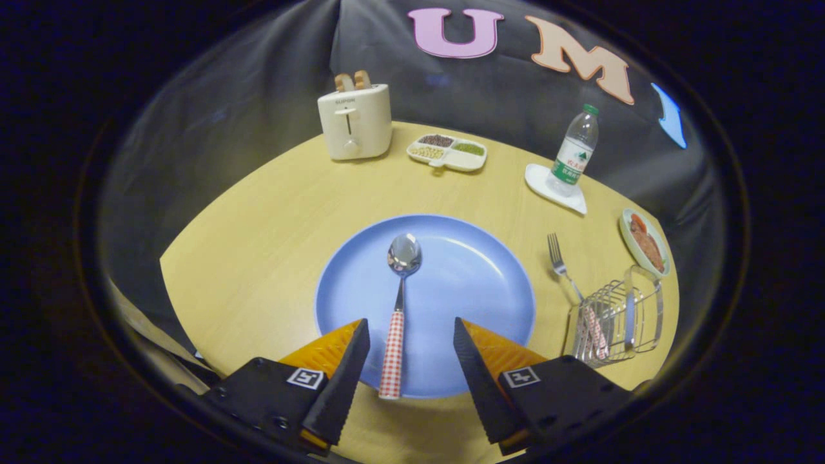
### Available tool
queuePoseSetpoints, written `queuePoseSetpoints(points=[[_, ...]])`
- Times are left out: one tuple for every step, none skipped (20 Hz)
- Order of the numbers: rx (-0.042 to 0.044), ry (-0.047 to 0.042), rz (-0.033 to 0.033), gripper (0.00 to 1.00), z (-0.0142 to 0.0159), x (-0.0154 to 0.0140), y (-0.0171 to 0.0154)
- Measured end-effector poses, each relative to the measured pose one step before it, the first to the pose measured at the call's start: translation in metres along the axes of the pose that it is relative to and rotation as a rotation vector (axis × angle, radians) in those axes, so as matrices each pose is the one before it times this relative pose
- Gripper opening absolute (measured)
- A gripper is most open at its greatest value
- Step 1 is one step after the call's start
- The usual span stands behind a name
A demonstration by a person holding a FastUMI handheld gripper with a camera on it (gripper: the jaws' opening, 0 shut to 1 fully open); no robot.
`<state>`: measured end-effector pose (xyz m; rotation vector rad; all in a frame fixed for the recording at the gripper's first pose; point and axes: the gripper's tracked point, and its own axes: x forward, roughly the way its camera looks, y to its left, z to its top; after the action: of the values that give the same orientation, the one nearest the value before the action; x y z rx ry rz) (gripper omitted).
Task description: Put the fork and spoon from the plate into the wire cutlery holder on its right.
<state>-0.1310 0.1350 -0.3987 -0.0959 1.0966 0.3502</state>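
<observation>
Gripper (411, 335) spread wide, empty, straddling the checked handle of the spoon (397, 303) on the blue plate (477, 283). Fork (570, 283) stands in the wire cutlery holder (619, 319). Risk: the thin, flat handle slipping or pivoting as the fingers close.

Spoon (399, 303) lying on blue plate (477, 283), fork (567, 274) standing in wire holder (619, 319) — right of plate

Shiny metal spoon (403, 253) (checked handle), wire holder (615, 319)
</observation>
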Motion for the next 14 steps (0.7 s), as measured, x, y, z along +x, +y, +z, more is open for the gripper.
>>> queuePoseSetpoints(points=[[-0.00103, 0.01110, 0.00085, 0.71, -0.00139, 0.00241, 0.00069], [-0.00460, 0.00674, -0.00319, 0.65, -0.00071, 0.00238, 0.00055], [-0.00620, 0.00927, 0.00019, 0.59, -0.00251, 0.00105, 0.00053], [-0.00581, 0.00984, 0.00373, 0.52, -0.00222, 0.00047, 0.00143], [-0.00351, 0.00679, -0.00013, 0.46, -0.00115, 0.00139, 0.00009], [-0.00343, 0.00461, -0.00157, 0.40, -0.00100, -0.00007, -0.00056], [-0.00118, 0.00415, 0.00221, 0.34, -0.00053, 0.00022, 0.00036], [0.00187, 0.00358, -0.00596, 0.28, -0.00113, -0.00149, -0.00050], [0.00713, 0.00342, -0.00215, 0.16, 0.00043, -0.00253, -0.00088], [0.00394, 0.01011, 0.00250, 0.15, -0.00013, -0.00219, -0.00201], [0.00332, 0.00799, 0.00673, 0.13, -0.00162, -0.00047, 0.00163], [-0.00234, -0.00082, 0.00350, 0.12, 0.00182, -0.00275, -0.00155], [-0.00699, -0.00506, 0.00215, 0.10, 0.00421, -0.00439, -0.00284], [-0.00359, -0.01495, -0.00050, 0.10, 0.00508, -0.00594, -0.00380]])
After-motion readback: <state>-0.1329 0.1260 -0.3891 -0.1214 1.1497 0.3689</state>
